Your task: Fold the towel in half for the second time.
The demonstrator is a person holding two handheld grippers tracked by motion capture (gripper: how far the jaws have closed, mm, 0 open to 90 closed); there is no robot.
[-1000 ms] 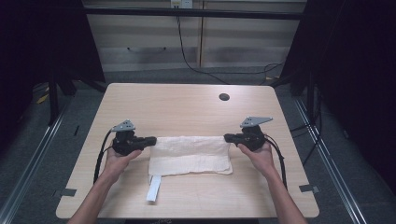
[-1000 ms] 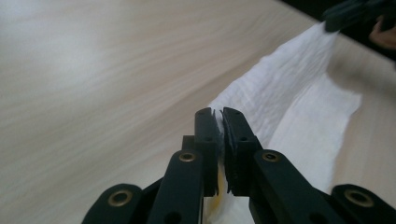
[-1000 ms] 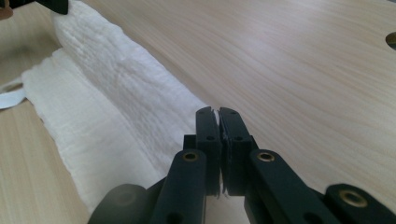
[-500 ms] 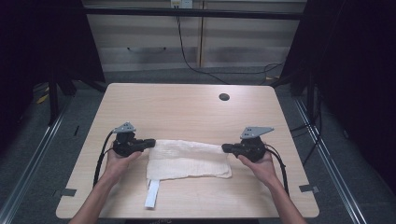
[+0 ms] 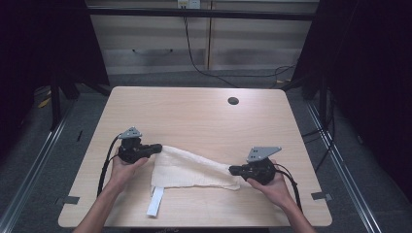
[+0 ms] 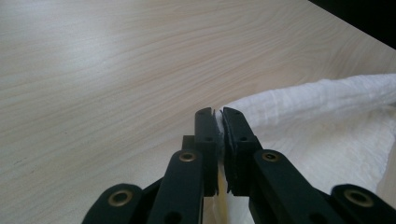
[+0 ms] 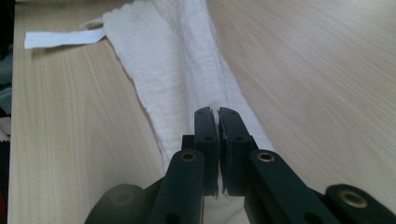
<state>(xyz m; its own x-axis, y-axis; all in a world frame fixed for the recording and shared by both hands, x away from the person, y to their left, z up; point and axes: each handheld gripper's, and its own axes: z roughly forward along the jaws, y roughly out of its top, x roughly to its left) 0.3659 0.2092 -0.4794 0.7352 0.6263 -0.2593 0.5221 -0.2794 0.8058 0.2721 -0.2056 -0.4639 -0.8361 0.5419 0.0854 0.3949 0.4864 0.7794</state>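
Note:
A cream-white cloth (image 5: 189,170) lies on the wooden table (image 5: 194,116), stretched between both hands, with a white strap (image 5: 156,202) hanging off its near left corner. My left gripper (image 5: 158,147) is shut on the cloth's far left corner; in the left gripper view the jaws pinch the fabric edge (image 6: 299,102). My right gripper (image 5: 232,170) is shut on the right end, near the table's front right. The right gripper view shows the cloth (image 7: 177,70) running away from the closed jaws toward the strap (image 7: 60,37).
A small dark round hole (image 5: 233,101) sits in the table near its far edge. Cables trail from both grippers toward the person. Dark floor and metal rails flank the table, and cabinets stand behind it.
My right gripper has moved toward the front edge of the table, dragging its cloth corner with it, so the cloth now lies skewed. The left gripper has stayed put.

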